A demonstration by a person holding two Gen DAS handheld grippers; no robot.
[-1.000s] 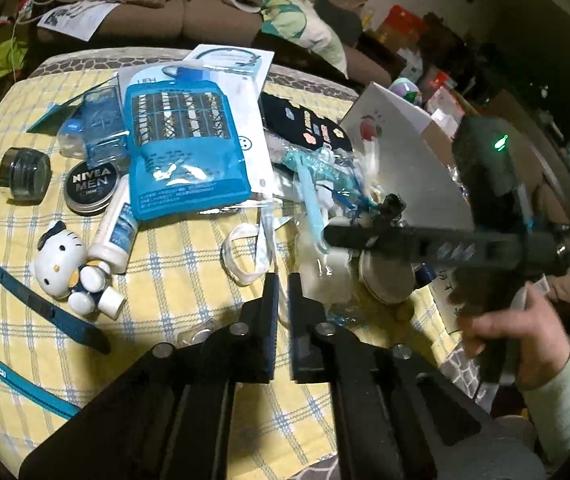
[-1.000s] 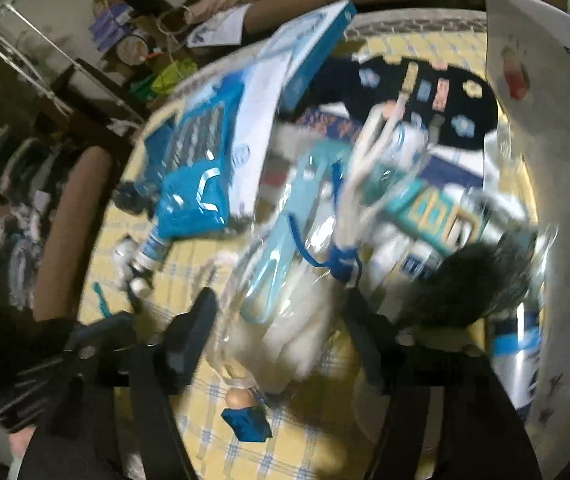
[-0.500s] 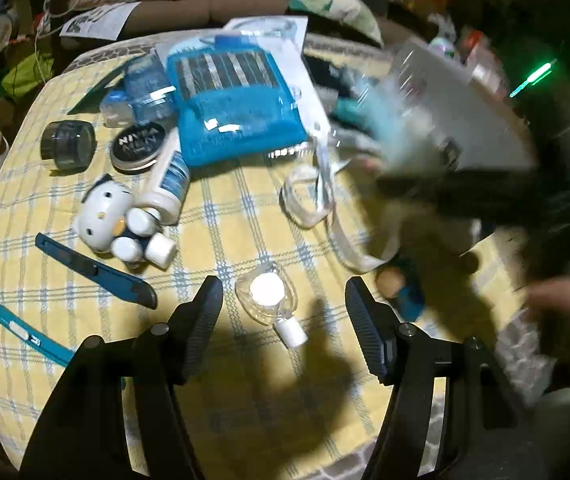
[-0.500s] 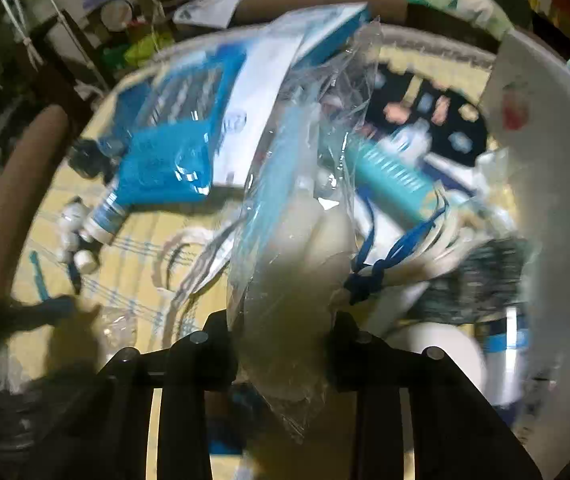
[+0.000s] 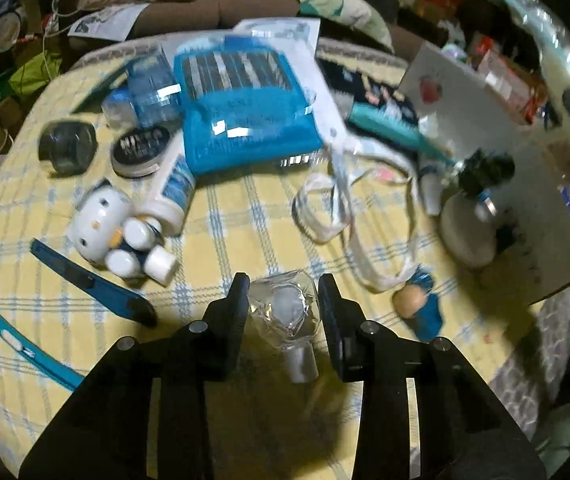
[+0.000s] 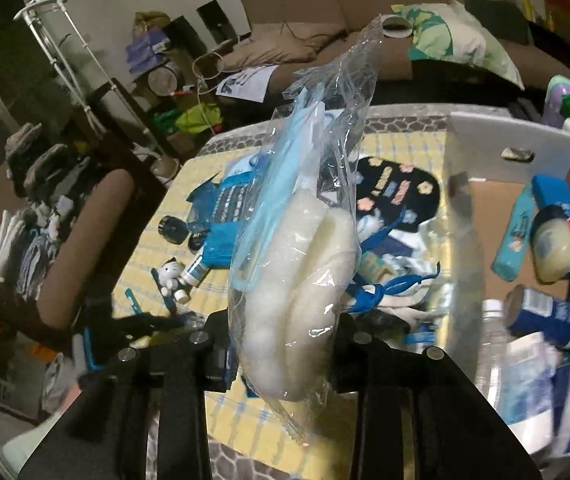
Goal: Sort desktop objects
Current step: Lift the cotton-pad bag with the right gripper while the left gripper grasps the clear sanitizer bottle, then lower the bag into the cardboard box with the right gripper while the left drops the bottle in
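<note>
The left gripper (image 5: 283,300) points down at the near edge of the worktop (image 5: 245,208), which is covered by a yellow checked cloth. Its jaws have just been closing and now clench a small clear bottle (image 5: 285,314) with a white cap, which rests on the cloth between them. The right gripper (image 6: 281,344) hangs above the worktop, jaws clamped on a clear plastic bag (image 6: 301,248) holding white pads and something pale blue. Just beyond the bag, at the right edge, stands a white box (image 6: 513,144) with bottles and tubes inside. A white cat figurine (image 5: 99,220) lies toward the left edge.
</note>
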